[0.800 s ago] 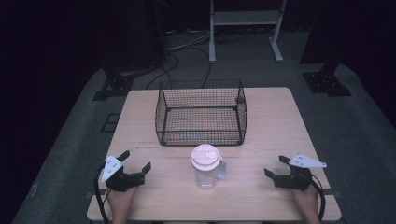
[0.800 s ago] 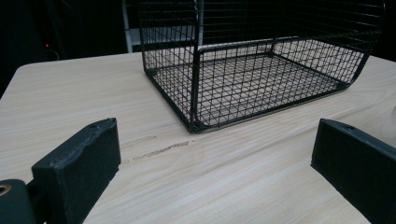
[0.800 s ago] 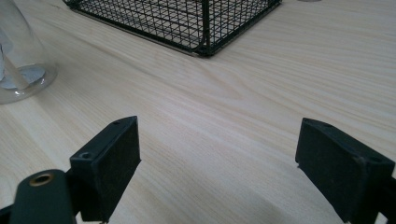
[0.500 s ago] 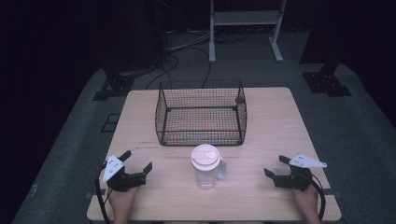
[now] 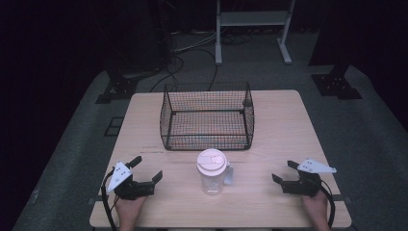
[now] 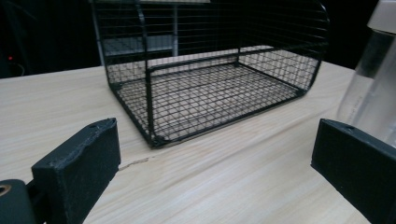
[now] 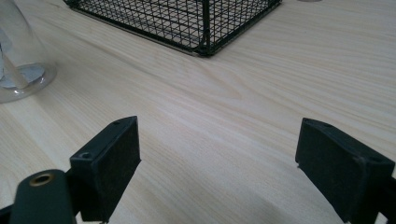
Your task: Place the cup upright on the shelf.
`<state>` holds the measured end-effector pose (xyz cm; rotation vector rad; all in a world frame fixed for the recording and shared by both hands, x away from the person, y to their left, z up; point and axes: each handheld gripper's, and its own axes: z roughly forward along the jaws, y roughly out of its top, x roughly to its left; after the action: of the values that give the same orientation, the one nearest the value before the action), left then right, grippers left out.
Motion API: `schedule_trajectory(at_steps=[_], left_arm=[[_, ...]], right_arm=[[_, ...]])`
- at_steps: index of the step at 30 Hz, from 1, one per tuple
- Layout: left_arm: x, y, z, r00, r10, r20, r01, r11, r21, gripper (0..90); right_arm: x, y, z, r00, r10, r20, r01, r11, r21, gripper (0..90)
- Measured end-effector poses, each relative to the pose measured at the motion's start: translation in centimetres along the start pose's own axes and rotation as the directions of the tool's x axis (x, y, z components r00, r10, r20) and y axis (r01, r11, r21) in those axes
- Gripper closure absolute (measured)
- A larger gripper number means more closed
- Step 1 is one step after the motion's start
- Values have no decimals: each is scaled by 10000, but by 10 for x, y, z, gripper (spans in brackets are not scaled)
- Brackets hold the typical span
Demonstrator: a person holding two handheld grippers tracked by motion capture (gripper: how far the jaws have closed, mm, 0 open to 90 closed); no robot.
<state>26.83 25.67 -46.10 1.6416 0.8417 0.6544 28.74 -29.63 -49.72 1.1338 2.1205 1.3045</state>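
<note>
Left gripper [image 5: 146,169] crept toward cup [image 5: 212,171]; both grippers released, right gripper [image 5: 285,172] empty. Risk: careless approach tips tall cup on worktop [image 5: 274,125].

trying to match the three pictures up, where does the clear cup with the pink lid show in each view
High view: the clear cup stands at centre near the front edge, between the two grippers.
Left gripper view: its clear wall runs along the right edge, above the right jaw.
Right gripper view: its base sits at the upper left corner.
Shared landmark: the black wire basket, beyond the cup.
</note>
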Motion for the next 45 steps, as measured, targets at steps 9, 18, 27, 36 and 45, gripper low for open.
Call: schedule_trajectory(at_steps=[9,18,27,36,45], left_arm=[[-9,8,7,9986,411,326,-416,9990,149,5],[-21,28,14,9920,578,1121,-601,9980,170,5],[-30,53,19,9665,600,2496,-696,9971,299,4],[-45,71,17,9331,1040,3442,-1196,9925,243,4],[-60,81,22,8932,1355,4286,-1728,9837,491,4]], right_arm=[[0,0,0,10000,-45,-8,45,10000,29,129],[1,0,1,9999,-95,-38,95,9999,46,129],[1,0,0,9999,-83,-65,83,10000,33,129],[1,0,1,9999,-91,-102,92,9999,48,129],[1,0,1,9998,-103,-141,104,9999,47,129]])
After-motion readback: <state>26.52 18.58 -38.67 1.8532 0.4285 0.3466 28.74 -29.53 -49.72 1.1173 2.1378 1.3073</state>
